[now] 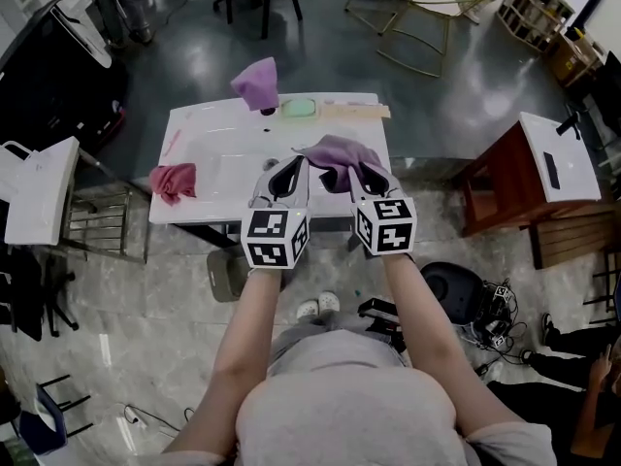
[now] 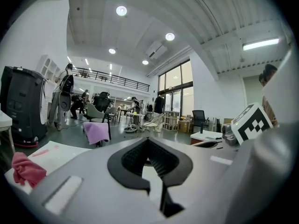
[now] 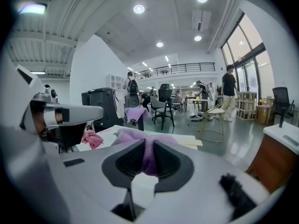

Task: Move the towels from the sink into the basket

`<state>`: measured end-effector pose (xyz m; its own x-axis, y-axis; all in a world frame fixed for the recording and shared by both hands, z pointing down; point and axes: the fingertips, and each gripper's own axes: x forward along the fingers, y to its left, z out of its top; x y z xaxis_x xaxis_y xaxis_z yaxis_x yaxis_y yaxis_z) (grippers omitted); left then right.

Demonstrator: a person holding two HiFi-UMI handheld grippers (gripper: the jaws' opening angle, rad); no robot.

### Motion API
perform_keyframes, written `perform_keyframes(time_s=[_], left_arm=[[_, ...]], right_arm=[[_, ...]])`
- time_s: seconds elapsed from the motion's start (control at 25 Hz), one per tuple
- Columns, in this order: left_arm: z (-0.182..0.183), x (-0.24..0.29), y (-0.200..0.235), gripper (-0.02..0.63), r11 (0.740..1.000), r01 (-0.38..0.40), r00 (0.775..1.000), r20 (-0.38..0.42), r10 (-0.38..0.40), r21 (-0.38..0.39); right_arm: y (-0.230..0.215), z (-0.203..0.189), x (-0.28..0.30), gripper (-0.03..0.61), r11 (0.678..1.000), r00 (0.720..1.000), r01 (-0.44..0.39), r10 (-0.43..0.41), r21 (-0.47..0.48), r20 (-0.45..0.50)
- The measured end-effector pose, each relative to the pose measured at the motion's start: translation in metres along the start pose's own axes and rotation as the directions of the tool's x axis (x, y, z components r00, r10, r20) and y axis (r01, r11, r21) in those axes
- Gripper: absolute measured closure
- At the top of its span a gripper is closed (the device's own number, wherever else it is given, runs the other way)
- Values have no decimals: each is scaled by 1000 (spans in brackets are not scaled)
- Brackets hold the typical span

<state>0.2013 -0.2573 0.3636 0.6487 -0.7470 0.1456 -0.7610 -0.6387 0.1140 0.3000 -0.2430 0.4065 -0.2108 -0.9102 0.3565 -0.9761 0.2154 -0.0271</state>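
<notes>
Your right gripper (image 1: pixel 365 173) is clamped on the mauve towel (image 1: pixel 330 151), which bunches between its jaws and drapes over the front right of the sink (image 1: pixel 223 168). Your left gripper (image 1: pixel 285 175) sits just beside it with its jaws together and nothing in them.

This looks like the carry step for the first towel. Two more wait: a pink towel (image 1: pixel 173 181) on the sink's left rim and a purple towel (image 1: pixel 256 82) hung at the back.

No view shows the basket clearly, so find it before you swing. Keep the grip firm and lift the trailing cloth clear of the sink's near edge.

A brown cabinet (image 1: pixel 500 183) stands close on the right and a wire rack (image 1: pixel 102 223) on the left. The open floor by your feet gives the most room.
</notes>
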Motion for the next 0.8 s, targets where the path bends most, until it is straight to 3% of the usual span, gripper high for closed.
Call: perform_keyframes(time_s=[0.44, 0.8], left_arm=[[28, -3, -2, 609, 998, -66, 995, 71, 65, 8], [48, -9, 6, 609, 995, -100, 988, 117, 97, 19]], right_arm=[[0, 41, -10, 509, 999, 994, -49, 51, -21, 99], [7, 69, -15, 509, 998, 982, -41, 49, -44, 181]])
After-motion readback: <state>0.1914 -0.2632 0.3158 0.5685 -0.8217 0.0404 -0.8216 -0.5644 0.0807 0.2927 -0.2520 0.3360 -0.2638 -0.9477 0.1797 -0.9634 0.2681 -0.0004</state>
